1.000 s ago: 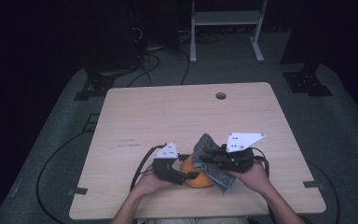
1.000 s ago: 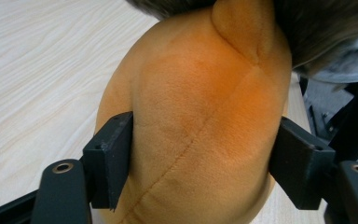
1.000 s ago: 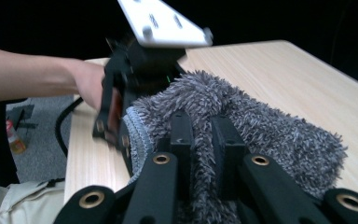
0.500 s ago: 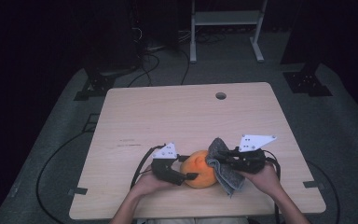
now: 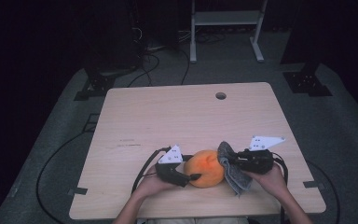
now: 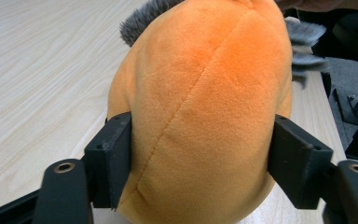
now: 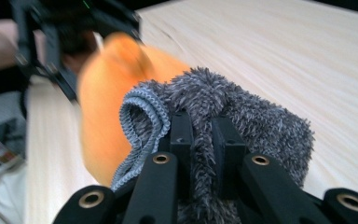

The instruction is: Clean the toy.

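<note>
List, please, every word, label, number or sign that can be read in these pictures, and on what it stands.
No text can be read in these pictures.
Table: a faint dark printed line at its left part, too small to read.
Grey plates on the left claw and the right claw: small dark dots, no letters.
Orange plush toy and grey cloth: no label visible.

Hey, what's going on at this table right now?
A person at a light wooden table works with hand-held tongs in each hand. The left tongs clasp a round orange plush ball from both sides; their jaws have just been closing on it. The right tongs are shut on a fuzzy grey cloth, held against the ball's side, as if to wipe it.
</note>
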`<state>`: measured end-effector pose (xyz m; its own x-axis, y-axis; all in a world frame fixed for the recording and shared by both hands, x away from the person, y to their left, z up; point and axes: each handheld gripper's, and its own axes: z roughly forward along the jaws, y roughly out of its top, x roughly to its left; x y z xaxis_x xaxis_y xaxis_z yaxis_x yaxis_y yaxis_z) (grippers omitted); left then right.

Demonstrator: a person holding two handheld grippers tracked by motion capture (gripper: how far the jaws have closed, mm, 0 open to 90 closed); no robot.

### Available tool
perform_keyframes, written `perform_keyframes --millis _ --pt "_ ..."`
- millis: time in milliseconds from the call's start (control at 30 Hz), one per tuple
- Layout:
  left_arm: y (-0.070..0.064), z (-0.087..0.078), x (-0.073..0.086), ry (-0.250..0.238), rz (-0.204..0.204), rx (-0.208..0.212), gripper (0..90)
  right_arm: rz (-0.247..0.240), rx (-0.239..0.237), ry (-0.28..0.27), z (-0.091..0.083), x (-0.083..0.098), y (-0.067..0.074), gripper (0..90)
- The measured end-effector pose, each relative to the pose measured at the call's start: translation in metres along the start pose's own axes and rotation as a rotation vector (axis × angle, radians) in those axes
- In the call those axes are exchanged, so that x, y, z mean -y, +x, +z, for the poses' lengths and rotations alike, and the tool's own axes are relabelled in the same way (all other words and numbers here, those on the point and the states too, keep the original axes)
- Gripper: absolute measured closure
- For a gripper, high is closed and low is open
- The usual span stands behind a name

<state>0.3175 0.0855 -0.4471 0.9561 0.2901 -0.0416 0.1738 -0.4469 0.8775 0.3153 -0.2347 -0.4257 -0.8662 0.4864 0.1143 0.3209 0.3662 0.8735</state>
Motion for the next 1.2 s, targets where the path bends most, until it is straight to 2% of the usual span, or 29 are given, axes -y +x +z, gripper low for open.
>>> perform_keyframes --millis 100,200,267,333,433,533,600,700,733,767,800,833,900,933,1033,1067,1200 --pt "0.000 -0.001 -0.001 -0.005 -0.010 0.001 30.8 0.020 0.029 0.039 -0.006 0.010 -0.006 80.0" --pt "0.002 -0.005 -0.005 -0.042 -0.043 -0.002 31.8 0.027 0.031 -0.001 -0.017 0.008 -0.005 79.9" --pt "0.001 -0.007 -0.010 -0.050 -0.044 -0.018 33.4 0.000 0.026 -0.056 -0.025 -0.003 0.001 80.0" --pt "-0.001 -0.010 -0.017 -0.043 -0.021 -0.046 36.3 -0.044 0.016 -0.098 -0.030 -0.019 0.010 79.9" --pt "-0.002 -0.018 -0.023 -0.015 -0.012 -0.039 37.5 -0.107 -0.017 -0.137 -0.027 -0.046 0.026 80.0" --pt "-0.002 -0.023 -0.026 -0.020 -0.031 -0.062 38.6 -0.143 -0.055 -0.148 -0.014 -0.061 0.038 80.0" --pt "-0.003 -0.024 -0.027 -0.002 -0.030 -0.082 38.8 -0.174 -0.053 -0.124 -0.002 -0.064 0.043 80.0" --pt "-0.003 -0.021 -0.023 0.024 -0.034 -0.077 37.3 -0.169 -0.051 -0.083 0.016 -0.060 0.042 80.1" --pt "-0.004 -0.020 -0.019 0.000 -0.042 -0.063 32.0 -0.170 -0.042 -0.059 0.020 -0.057 0.041 80.1" --pt "-0.003 -0.021 -0.016 -0.048 -0.058 -0.037 25.6 -0.177 -0.032 -0.044 0.023 -0.052 0.038 80.1" --pt "-0.001 -0.022 -0.014 -0.087 -0.069 -0.022 22.5 -0.160 -0.030 -0.038 0.025 -0.048 0.035 80.1" --pt "0.001 -0.023 -0.014 -0.093 -0.078 -0.015 18.1 -0.134 -0.034 -0.042 0.024 -0.045 0.031 80.2" --pt "0.005 -0.024 -0.014 -0.067 -0.101 -0.042 9.6 -0.110 -0.022 -0.053 0.019 -0.039 0.025 80.1" --pt "0.007 -0.023 -0.013 -0.054 -0.107 -0.050 8.3 -0.098 -0.024 -0.056 0.017 -0.037 0.023 80.1" --pt "0.011 -0.013 -0.005 -0.011 -0.133 -0.026 7.1 -0.089 -0.028 -0.053 0.012 -0.031 0.019 80.1" --pt "0.011 -0.010 -0.003 -0.017 -0.135 -0.009 7.8 -0.091 -0.023 -0.049 0.011 -0.028 0.019 80.1" --pt "0.008 -0.009 -0.002 -0.057 -0.115 -0.007 20.2 -0.046 -0.018 -0.057 0.003 -0.014 0.010 80.0"
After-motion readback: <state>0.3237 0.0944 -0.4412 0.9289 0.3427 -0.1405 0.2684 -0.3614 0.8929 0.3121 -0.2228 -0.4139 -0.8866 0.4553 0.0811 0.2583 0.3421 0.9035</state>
